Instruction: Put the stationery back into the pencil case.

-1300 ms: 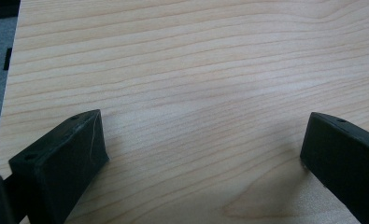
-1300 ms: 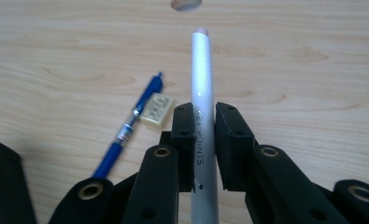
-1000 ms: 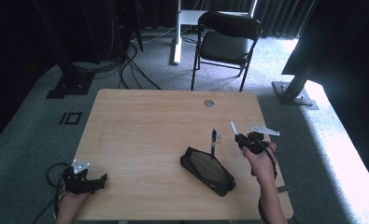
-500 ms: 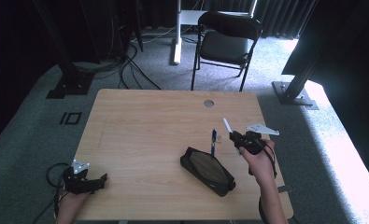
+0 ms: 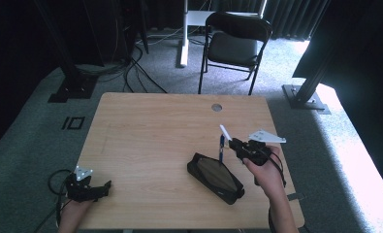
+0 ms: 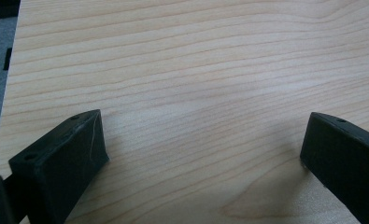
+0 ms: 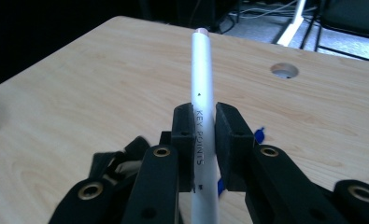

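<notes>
Pickup looks done, since the right gripper (image 7: 203, 140) clamps a white pen (image 7: 204, 112) above the table (image 5: 145, 131) beside the open black pencil case (image 5: 215, 177), stowing remains, and the left gripper (image 5: 88, 187) rests wide open, empty.

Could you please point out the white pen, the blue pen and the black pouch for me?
white pen (image 7: 203, 88), right gripper view, on its barrel above the jaws.
blue pen (image 5: 221, 148), high view, on its barrel.
black pouch (image 5: 215, 177), high view, on its top face.

Smooth white plastic pen (image 7: 204, 112) between matt black fingers (image 7: 183, 140); pale, matt wood-grain table (image 6: 196, 70).
</notes>
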The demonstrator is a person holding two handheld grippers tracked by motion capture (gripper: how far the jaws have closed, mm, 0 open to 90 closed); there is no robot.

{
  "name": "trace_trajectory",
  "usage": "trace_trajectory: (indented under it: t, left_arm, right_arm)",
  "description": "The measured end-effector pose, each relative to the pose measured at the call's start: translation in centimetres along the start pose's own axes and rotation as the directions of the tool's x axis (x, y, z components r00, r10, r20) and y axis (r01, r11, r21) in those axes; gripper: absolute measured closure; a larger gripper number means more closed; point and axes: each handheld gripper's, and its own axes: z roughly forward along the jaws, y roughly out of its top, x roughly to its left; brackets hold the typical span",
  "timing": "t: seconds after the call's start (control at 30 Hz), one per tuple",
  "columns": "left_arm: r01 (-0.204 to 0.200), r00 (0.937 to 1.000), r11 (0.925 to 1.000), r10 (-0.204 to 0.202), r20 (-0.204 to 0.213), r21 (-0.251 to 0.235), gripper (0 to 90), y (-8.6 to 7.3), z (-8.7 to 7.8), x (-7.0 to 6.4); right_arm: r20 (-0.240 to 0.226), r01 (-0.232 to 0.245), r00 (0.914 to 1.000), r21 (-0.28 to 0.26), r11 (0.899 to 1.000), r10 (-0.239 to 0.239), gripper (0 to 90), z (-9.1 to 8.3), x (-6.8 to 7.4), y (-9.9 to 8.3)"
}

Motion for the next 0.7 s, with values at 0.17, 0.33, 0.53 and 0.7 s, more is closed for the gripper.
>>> trace_trajectory:
  t: [0.17,0.33,0.53,0.7]
  left_arm:
    - [-0.001,1.0,1.0,0.001,0.0,0.001,0.5,0.0,0.0,0.0]
    - [-0.001,1.0,1.0,0.001,0.0,0.001,0.5,0.0,0.0,0.0]
    - [-0.001,1.0,1.0,0.001,0.0,0.001,0.5,0.0,0.0,0.0]
    - [-0.001,1.0,1.0,0.001,0.0,0.001,0.5,0.0,0.0,0.0]
  right_arm:
    - [-0.039,0.035,0.9986,0.008,0.999,-0.035,78.5,-0.1,1.1,0.0]
    - [-0.055,0.06,0.9968,0.029,0.998,-0.058,78.5,0.2,1.9,-0.4]
    - [-0.109,0.085,0.9911,0.079,0.993,-0.077,78.5,0.9,2.5,-1.1]
    - [-0.155,0.097,0.9847,0.11,0.989,-0.08,78.5,1.4,2.9,-1.6]
